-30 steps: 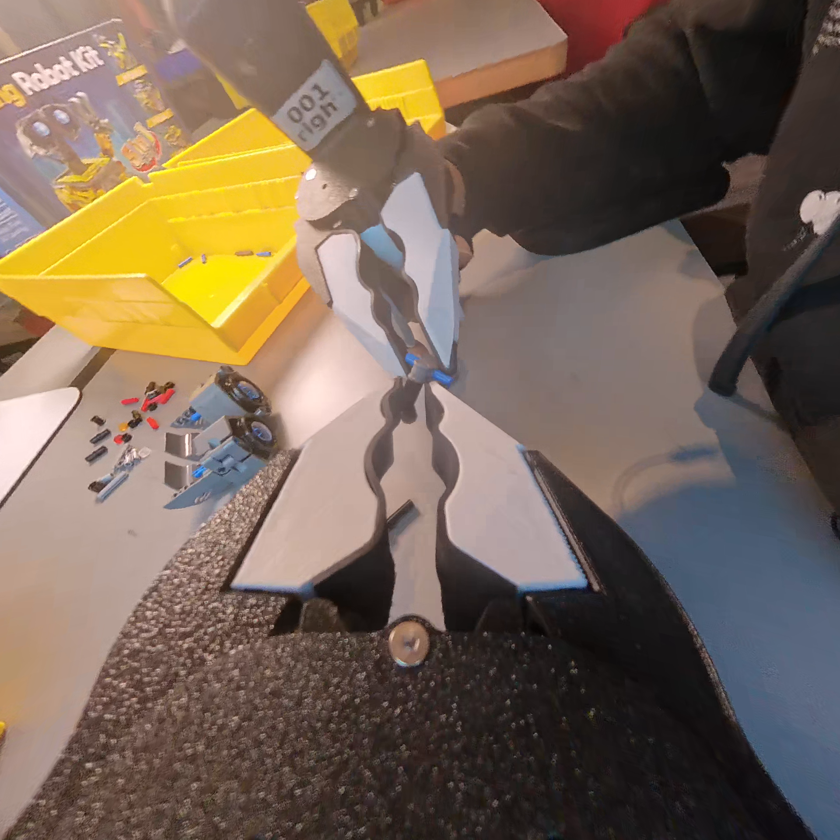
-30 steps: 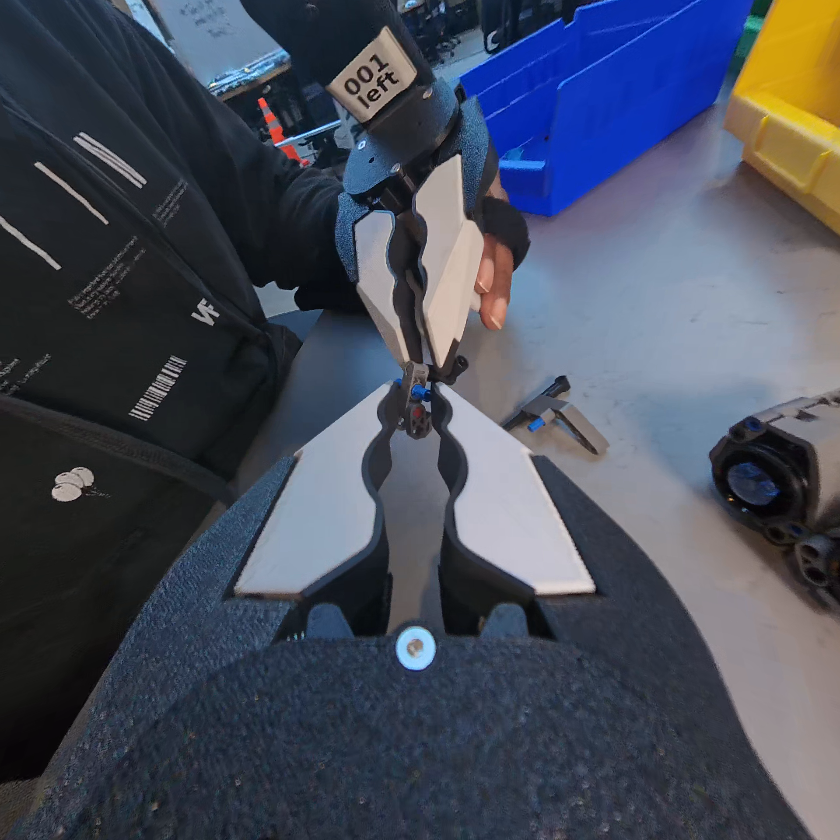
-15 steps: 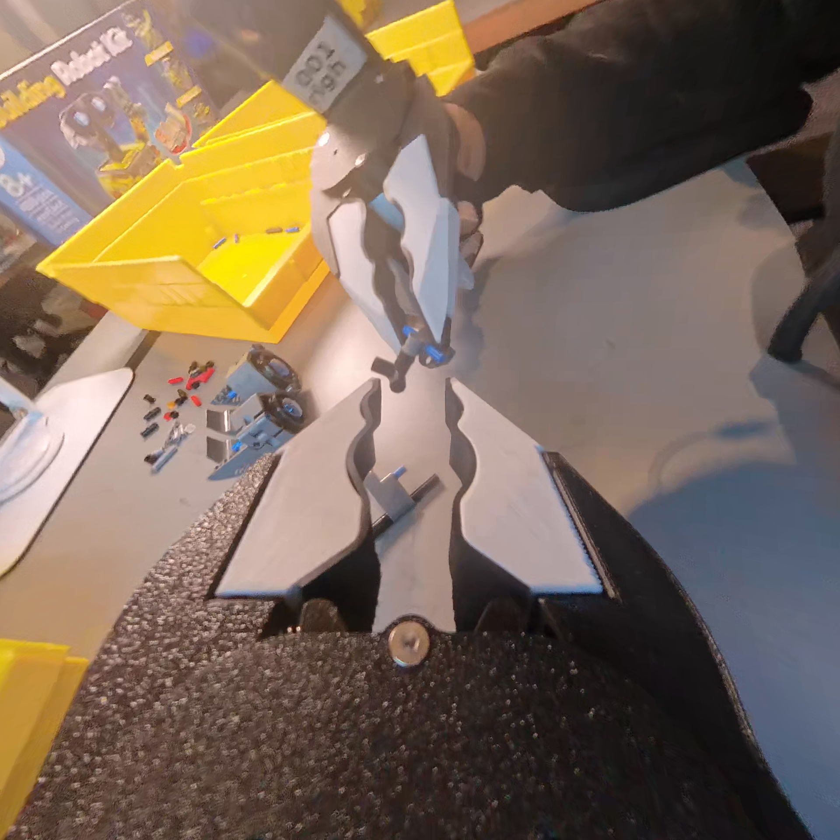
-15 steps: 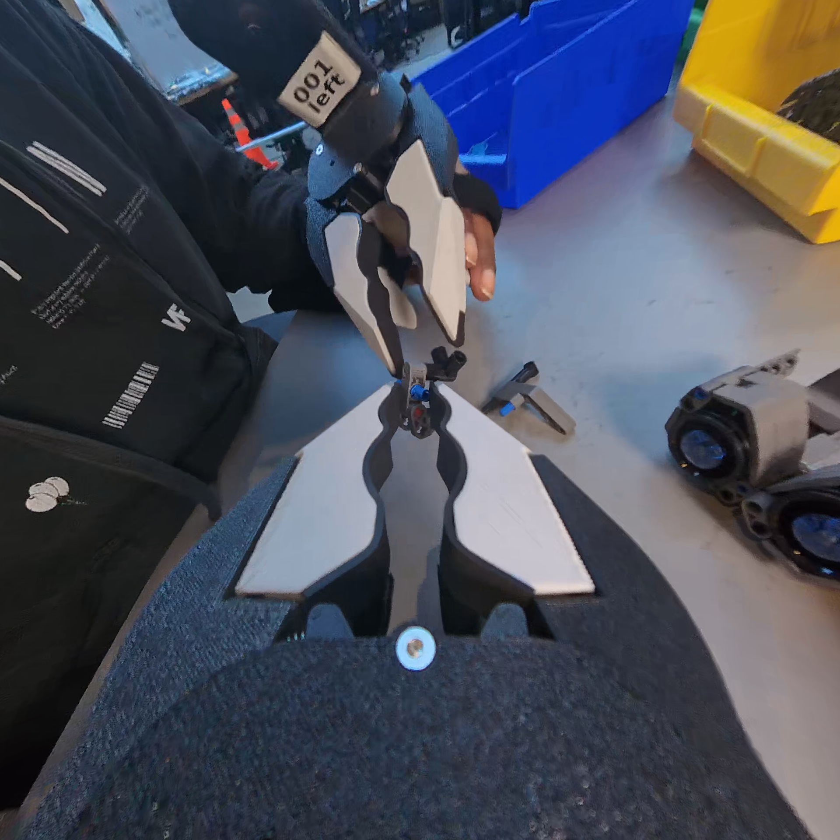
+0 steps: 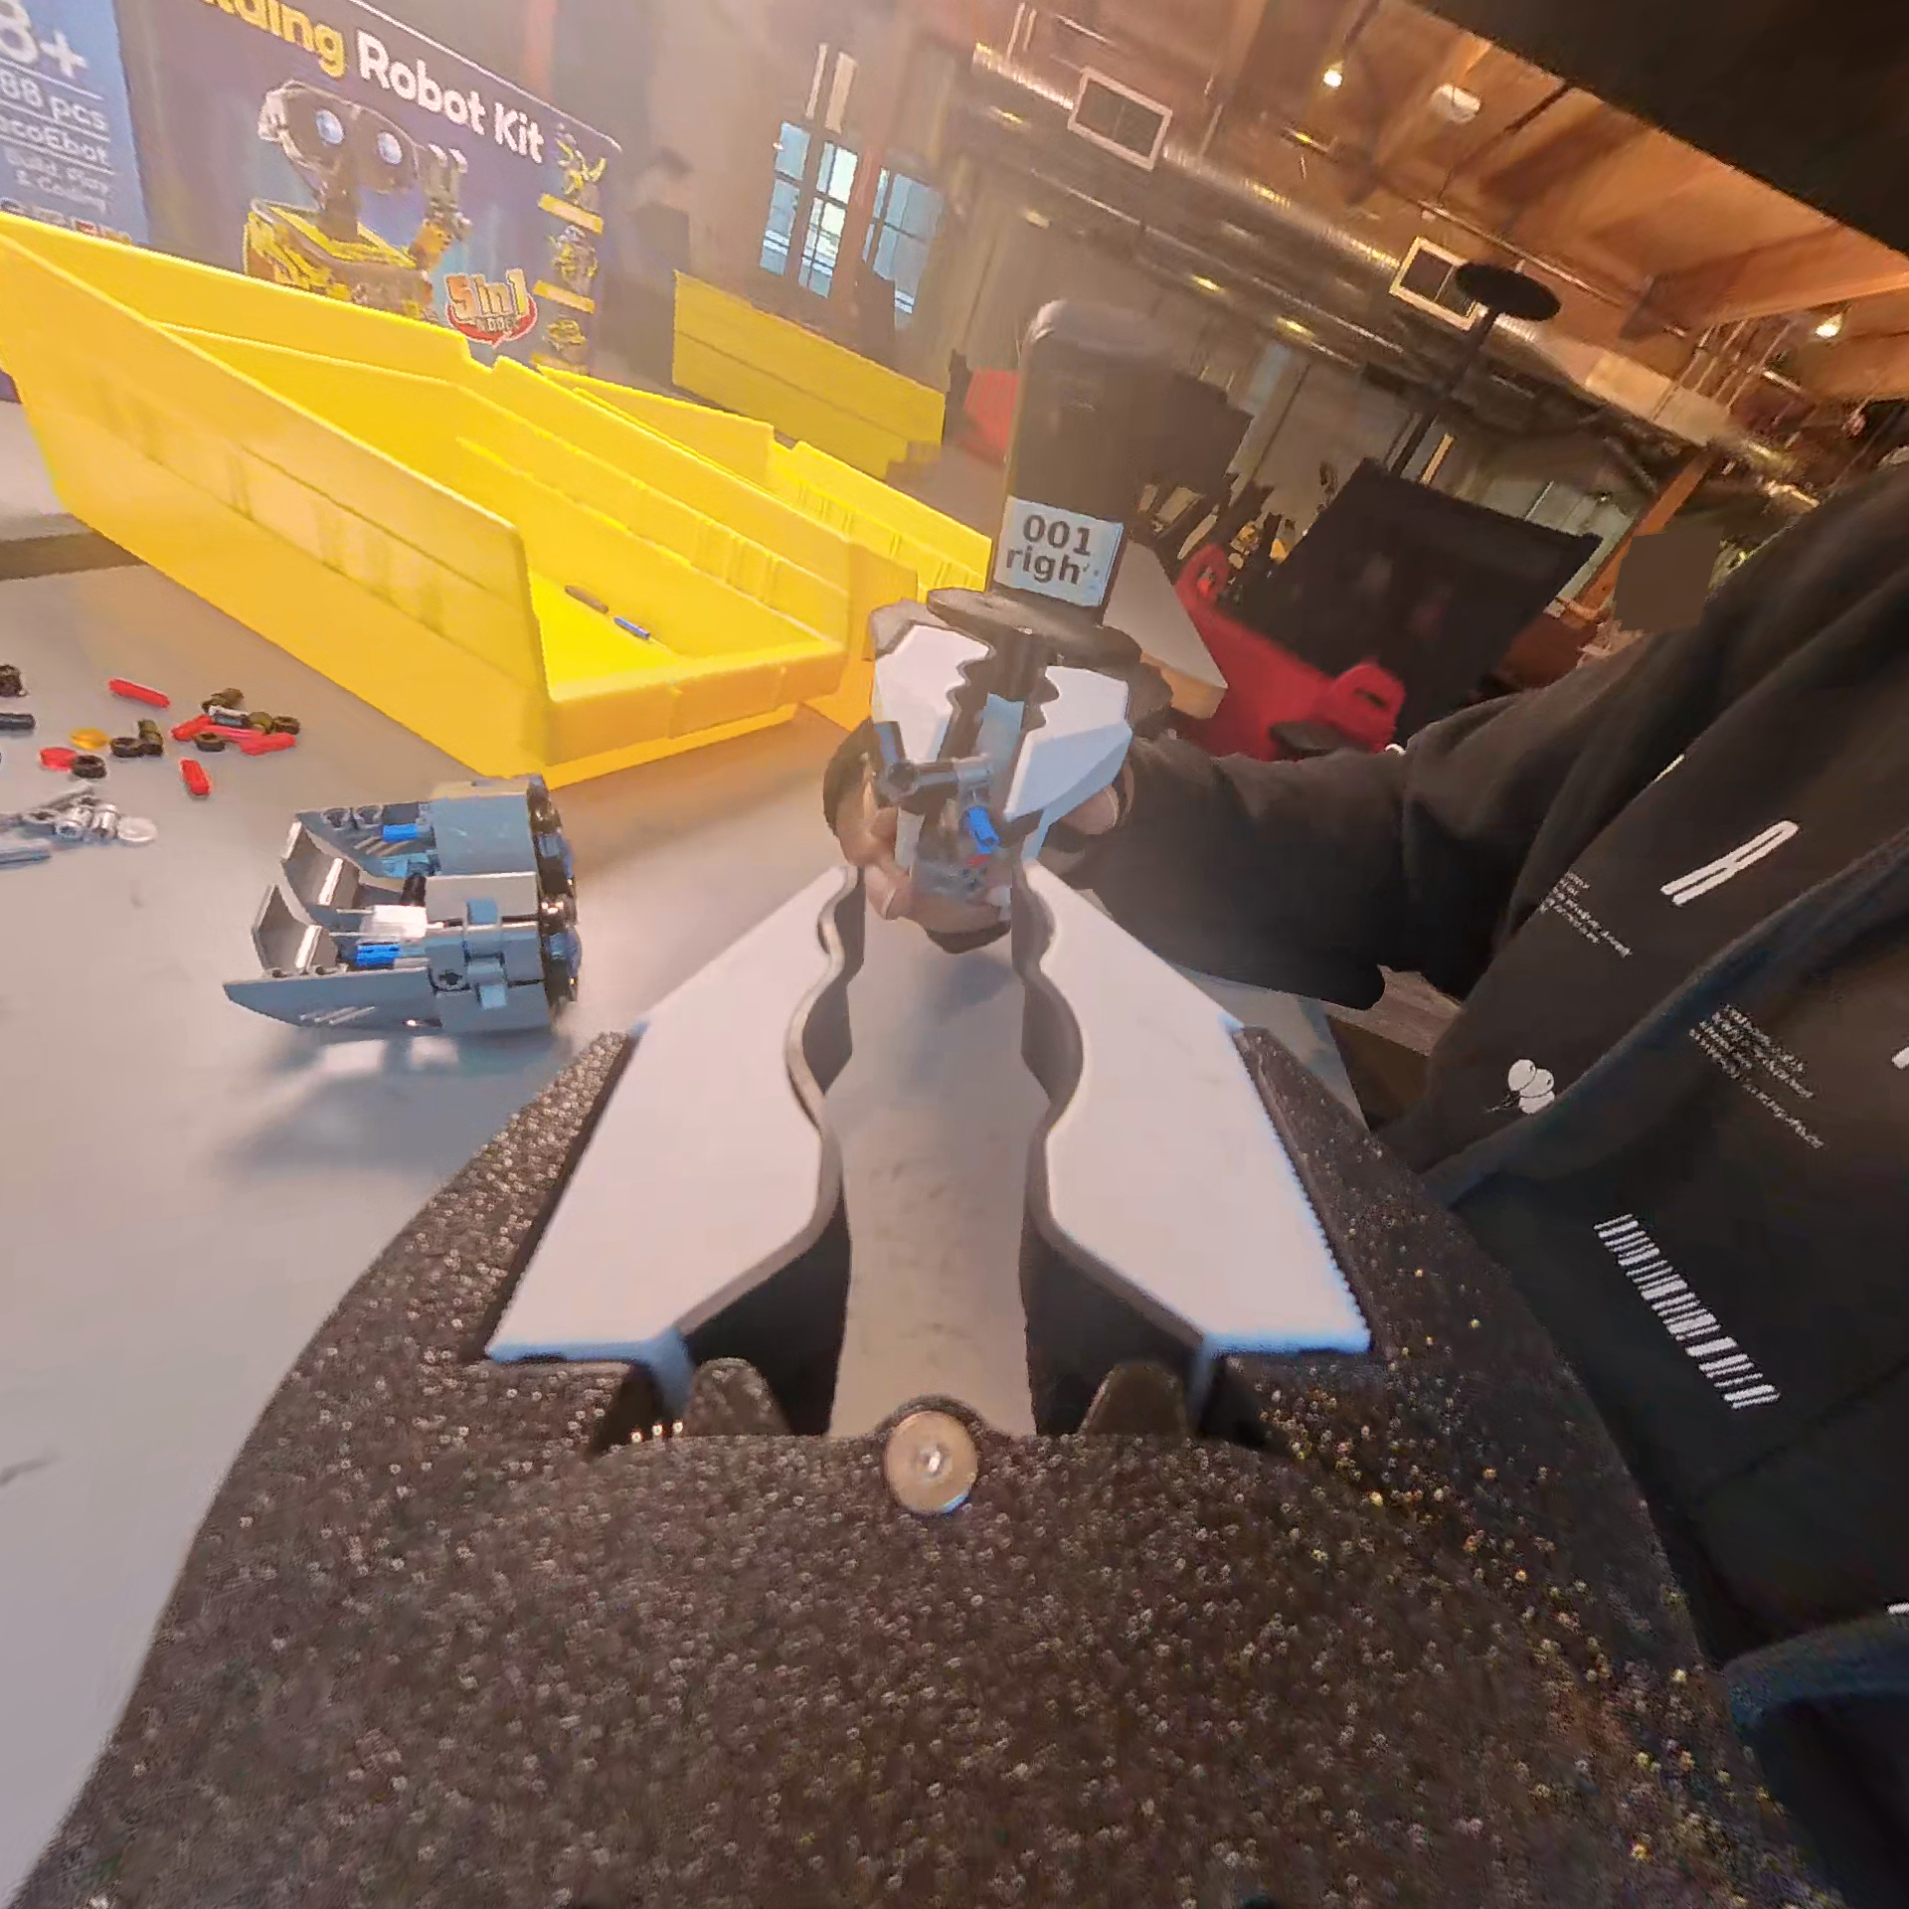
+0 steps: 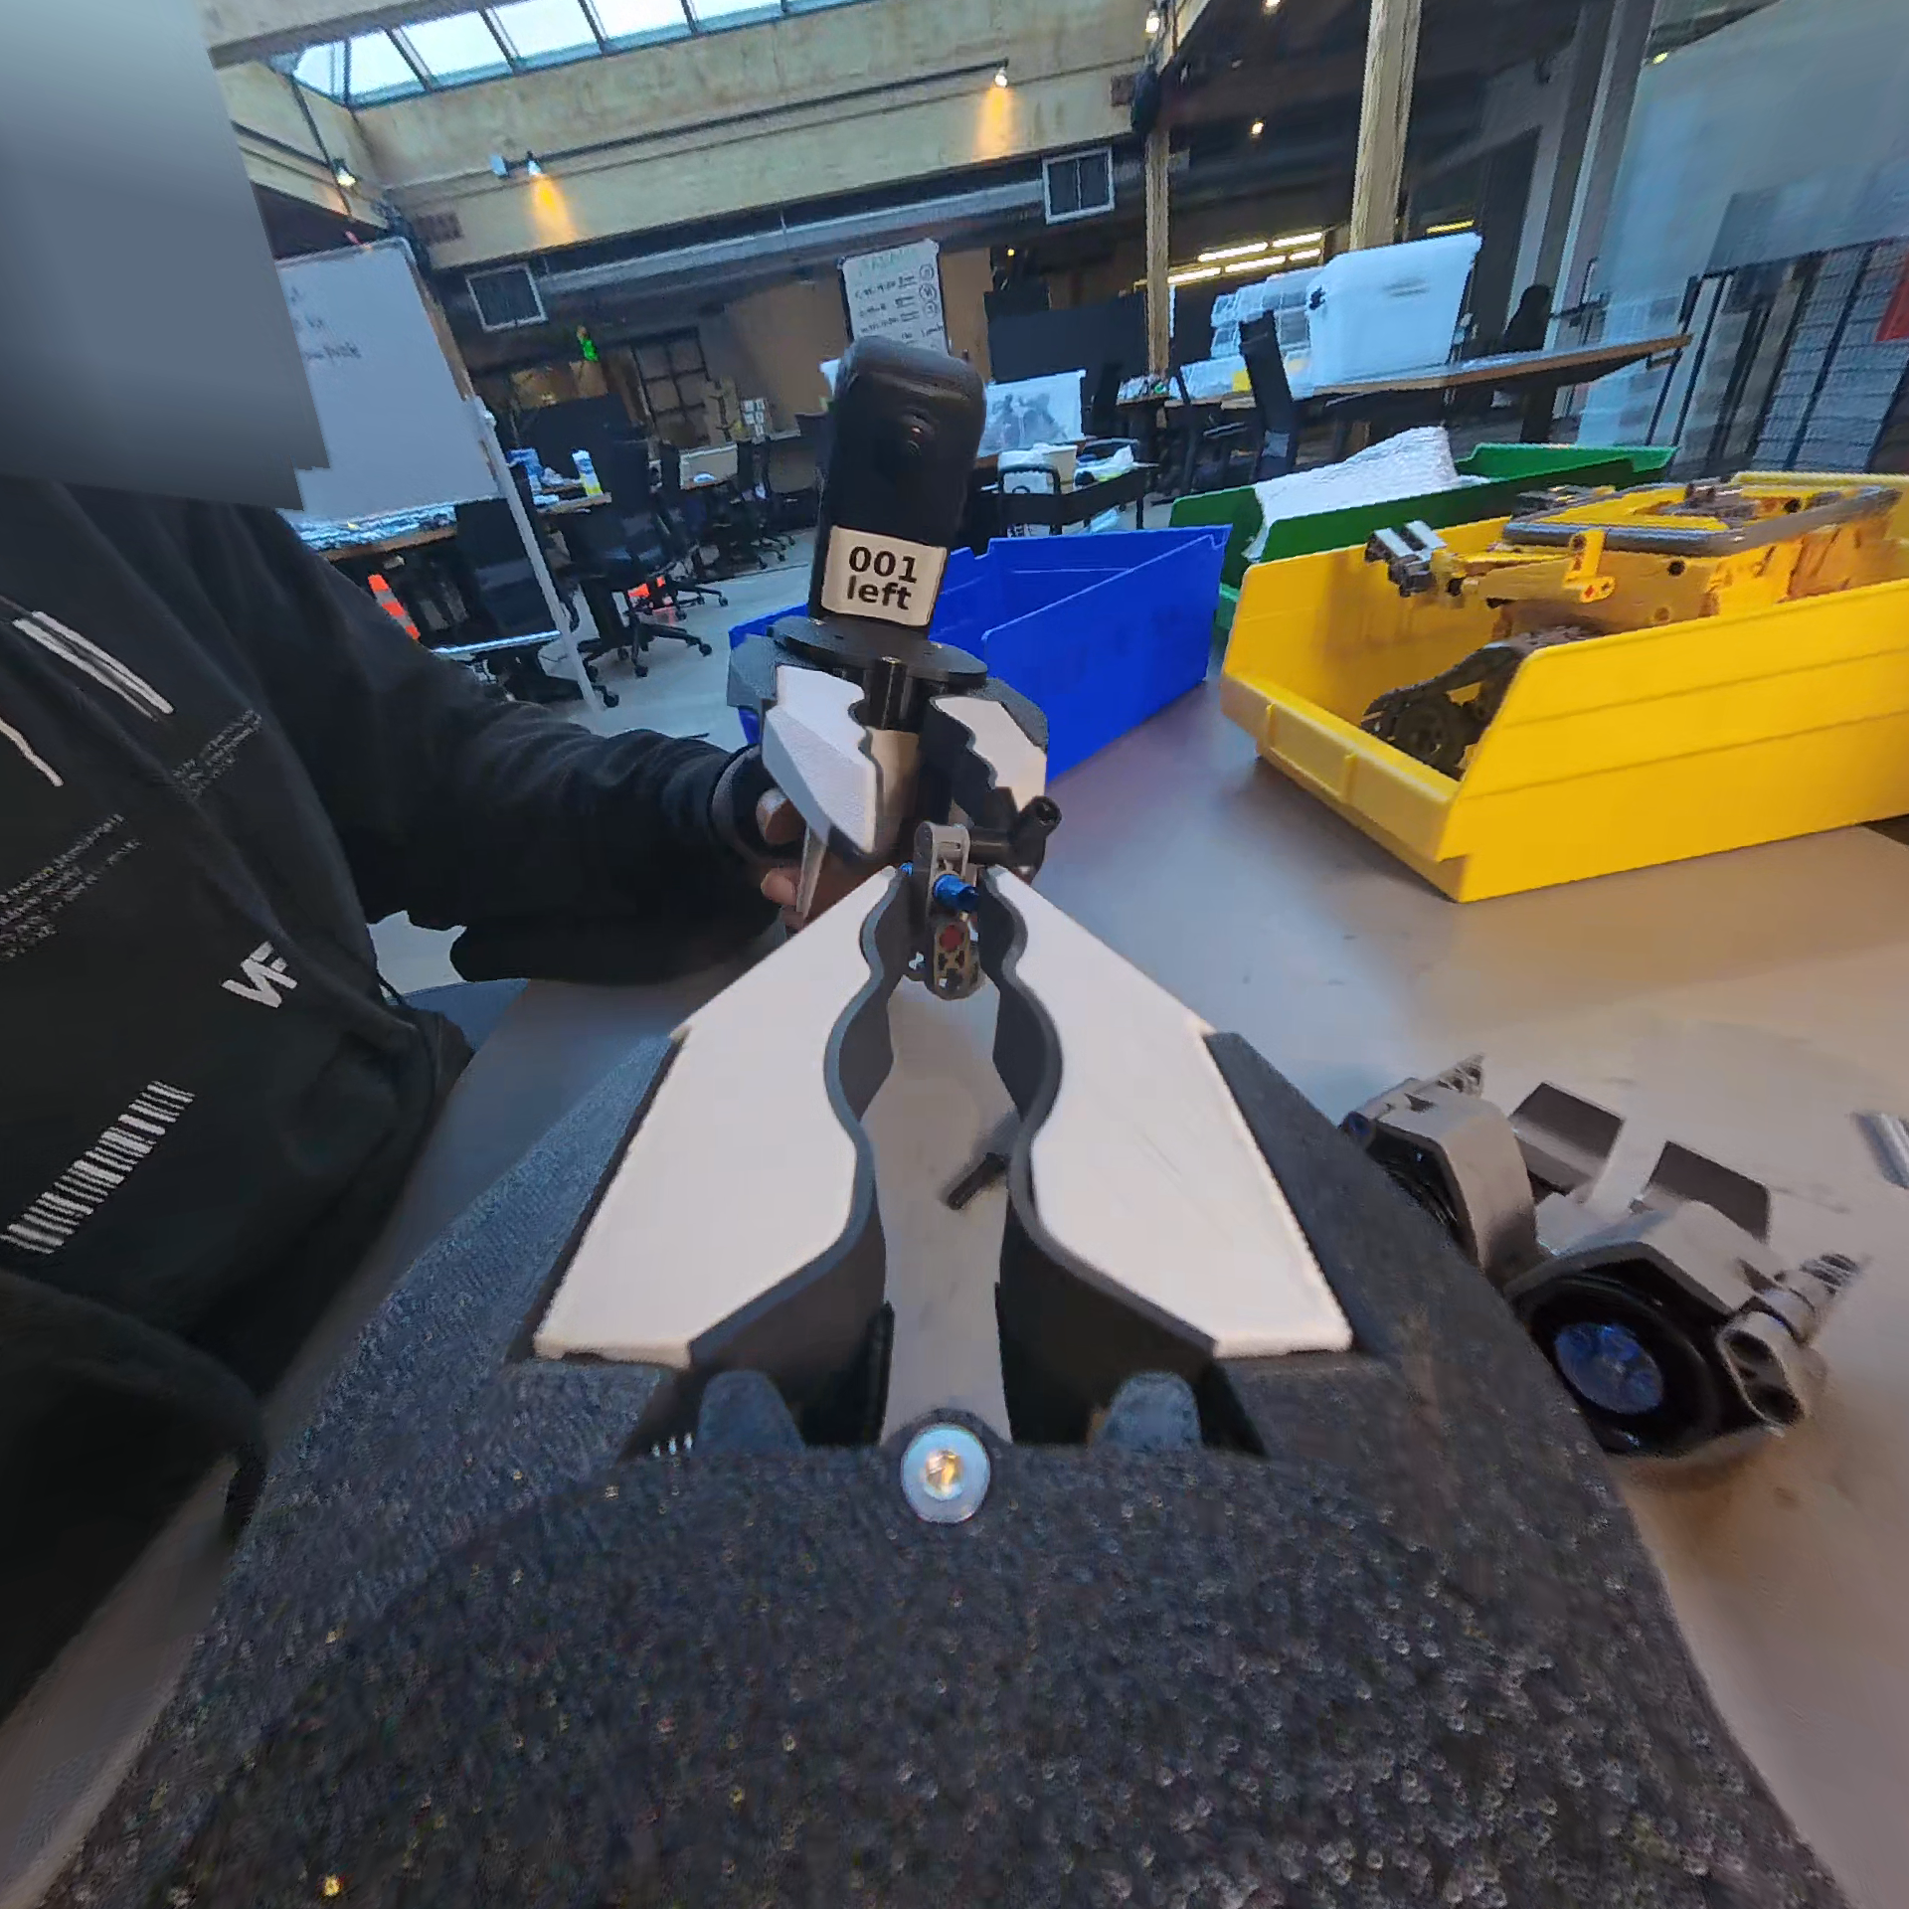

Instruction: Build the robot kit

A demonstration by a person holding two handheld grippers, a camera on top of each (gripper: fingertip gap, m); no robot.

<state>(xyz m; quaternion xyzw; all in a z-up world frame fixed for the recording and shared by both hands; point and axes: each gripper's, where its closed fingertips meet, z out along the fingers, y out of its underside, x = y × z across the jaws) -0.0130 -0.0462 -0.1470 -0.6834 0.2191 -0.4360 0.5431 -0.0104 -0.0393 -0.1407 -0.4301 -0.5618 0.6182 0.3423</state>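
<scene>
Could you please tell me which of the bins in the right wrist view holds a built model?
The yellow bin, right of the blue bin: a yellow and grey tracked model sits in it, while the blue one shows no contents.

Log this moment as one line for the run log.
right gripper: shut on small grey brick piece | left gripper: open, holds nothing, facing it | grey brick assembly: on table
</scene>
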